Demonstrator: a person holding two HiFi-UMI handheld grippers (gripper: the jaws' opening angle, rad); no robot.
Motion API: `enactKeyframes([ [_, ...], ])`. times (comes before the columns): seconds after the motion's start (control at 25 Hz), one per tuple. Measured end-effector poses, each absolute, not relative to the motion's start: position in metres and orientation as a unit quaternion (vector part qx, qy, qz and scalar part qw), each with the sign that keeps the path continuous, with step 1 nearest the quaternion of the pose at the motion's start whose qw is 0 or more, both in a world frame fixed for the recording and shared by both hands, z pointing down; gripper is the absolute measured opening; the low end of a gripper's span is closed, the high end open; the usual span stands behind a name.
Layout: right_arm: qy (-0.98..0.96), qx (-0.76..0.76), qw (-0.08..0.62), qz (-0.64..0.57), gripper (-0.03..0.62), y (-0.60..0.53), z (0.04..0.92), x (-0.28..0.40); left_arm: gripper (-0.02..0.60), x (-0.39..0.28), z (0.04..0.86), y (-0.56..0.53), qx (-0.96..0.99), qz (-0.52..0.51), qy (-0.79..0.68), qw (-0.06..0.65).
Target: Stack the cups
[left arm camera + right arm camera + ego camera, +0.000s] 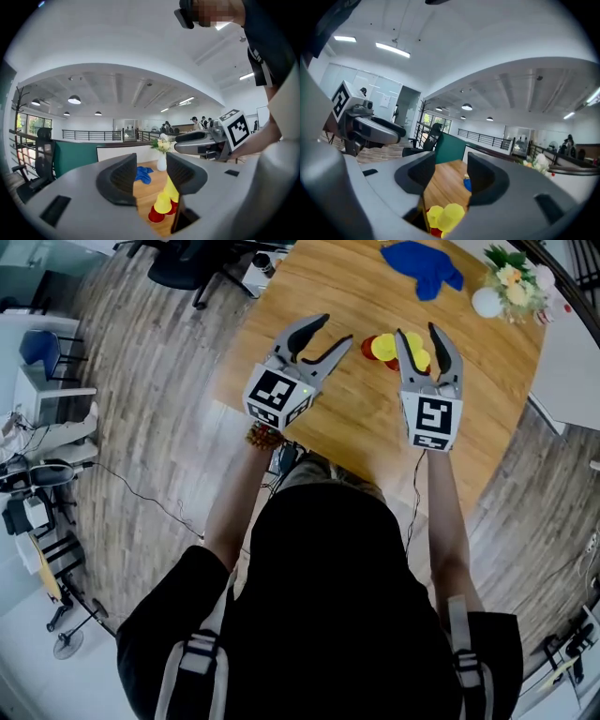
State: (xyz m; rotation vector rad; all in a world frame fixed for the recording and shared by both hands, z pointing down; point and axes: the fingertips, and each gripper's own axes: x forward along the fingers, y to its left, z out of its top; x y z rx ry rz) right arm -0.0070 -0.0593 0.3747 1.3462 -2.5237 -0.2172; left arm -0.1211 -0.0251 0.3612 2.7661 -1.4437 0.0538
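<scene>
We've got both grippers up over the bench (319, 277), and neither one is holding anything. The left gripper (336, 331) has its jaws spread with only air between them. The right gripper (418, 332) is spread too, nothing pinched.

The cups (382, 348), yellow ones and red ones, sit bunched together on the wood. From the head view they lie at about 3 o'clock from the left gripper's tips, close by, and at about 8 o'clock from the right gripper's tips. In each gripper view they show low in the gap at 6 o'clock, beneath the jaws and not touched.

At 12 o'clock beyond the cups lies a blue cloth (424, 266), and at 2 o'clock stands a vase of flowers (511, 279).
</scene>
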Motion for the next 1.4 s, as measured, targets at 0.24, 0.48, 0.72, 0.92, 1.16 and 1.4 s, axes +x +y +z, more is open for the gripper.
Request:
enactKeyframes([
  [0.24,-0.861,0.480,0.099,-0.138,0.109,-0.018,0.335,-0.038,0.063,-0.122,0.323,-0.007,0.883,-0.047,-0.465,-0.028],
  [0.48,-0.843,0.516,0.080,-0.129,0.005,0.032,0.335,-0.069,0.043,-0.129,0.321,0.032,0.891,-0.069,-0.449,-0.018],
  [0.72,-0.825,0.543,0.134,-0.083,0.005,0.078,0.383,-0.085,0.043,-0.121,0.356,0.071,0.914,-0.076,-0.397,0.015],
  [0.92,-0.801,0.577,0.155,-0.044,0.005,0.102,0.408,-0.071,0.042,-0.106,0.376,0.093,0.931,-0.074,-0.356,0.030],
  [1.16,-0.779,0.607,0.161,0.003,0.005,0.117,0.425,-0.058,0.043,-0.094,0.394,0.106,0.941,-0.068,-0.327,0.050],
  [1.4,-0.767,0.621,0.162,0.020,0.005,0.130,0.424,-0.040,0.042,-0.075,0.398,0.121,0.947,-0.069,-0.306,0.063],
])
